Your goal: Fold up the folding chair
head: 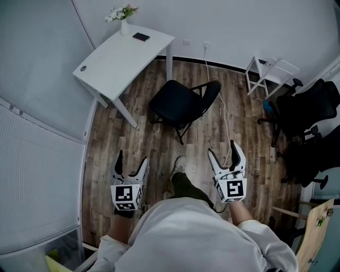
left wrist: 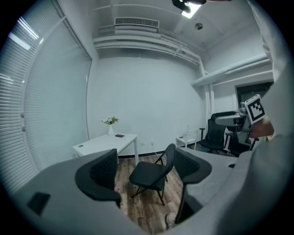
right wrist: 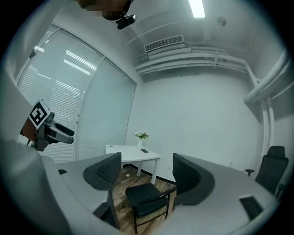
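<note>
A black folding chair (head: 183,103) stands unfolded on the wooden floor beside the white desk (head: 122,56), its seat towards the desk and its backrest to the right. The same chair (left wrist: 151,174) appears between the left gripper's jaws and the chair (right wrist: 144,202) between the right gripper's jaws, at a distance. My left gripper (head: 131,166) and my right gripper (head: 226,154) are held near my body, well short of the chair. Both are open with nothing between the fingers.
A vase of flowers (head: 123,16) and a dark phone (head: 141,36) sit on the desk. A white cable (head: 223,114) trails across the floor right of the chair. A small white stand (head: 268,74) and black office chairs (head: 311,122) crowd the right side. My foot (head: 178,166) is on the floor.
</note>
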Demonstrator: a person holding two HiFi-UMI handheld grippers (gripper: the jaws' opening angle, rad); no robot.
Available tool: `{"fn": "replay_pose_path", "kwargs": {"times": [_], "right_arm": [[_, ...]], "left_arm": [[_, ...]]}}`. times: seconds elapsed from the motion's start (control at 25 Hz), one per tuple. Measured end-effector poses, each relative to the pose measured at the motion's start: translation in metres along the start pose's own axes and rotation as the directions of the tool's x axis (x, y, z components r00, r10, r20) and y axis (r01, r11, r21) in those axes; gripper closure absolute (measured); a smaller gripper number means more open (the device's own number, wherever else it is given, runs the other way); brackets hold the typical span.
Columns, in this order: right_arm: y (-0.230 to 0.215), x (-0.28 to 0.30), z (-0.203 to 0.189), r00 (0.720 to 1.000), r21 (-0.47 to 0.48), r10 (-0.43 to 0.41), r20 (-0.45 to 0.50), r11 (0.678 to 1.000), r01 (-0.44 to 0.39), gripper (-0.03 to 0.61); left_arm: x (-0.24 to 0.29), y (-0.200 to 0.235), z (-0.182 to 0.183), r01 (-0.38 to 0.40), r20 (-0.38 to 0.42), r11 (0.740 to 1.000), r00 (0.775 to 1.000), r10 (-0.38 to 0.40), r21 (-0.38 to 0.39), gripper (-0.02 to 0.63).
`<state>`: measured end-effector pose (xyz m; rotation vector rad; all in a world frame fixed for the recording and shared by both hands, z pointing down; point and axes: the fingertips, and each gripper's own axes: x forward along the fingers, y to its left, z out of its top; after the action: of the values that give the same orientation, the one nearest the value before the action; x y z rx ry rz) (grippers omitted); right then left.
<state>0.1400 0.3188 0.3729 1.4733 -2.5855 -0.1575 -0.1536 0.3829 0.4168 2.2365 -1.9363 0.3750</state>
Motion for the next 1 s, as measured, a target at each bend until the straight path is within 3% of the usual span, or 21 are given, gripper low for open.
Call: {"fn": "replay_pose_path", "kwargs": {"times": [0.52,1.0], "right_arm": [[-0.081,0.154,-0.015,0.999,0.057,-0.018,-0.033,0.998,0.02,0.242],[-0.129,0.236,-0.022,0.994,0.08,-0.086,-0.06,0.993,0.091,0.268]], "left_arm": [[0.172,0.032,0.052,0.024,-0.039,0.999,0.999,-0.023,0.036,0.225],[0.284,0.023,0.068,0.146,-0.1,0.988,0.985,-0.139,0.057,0.229]]}}
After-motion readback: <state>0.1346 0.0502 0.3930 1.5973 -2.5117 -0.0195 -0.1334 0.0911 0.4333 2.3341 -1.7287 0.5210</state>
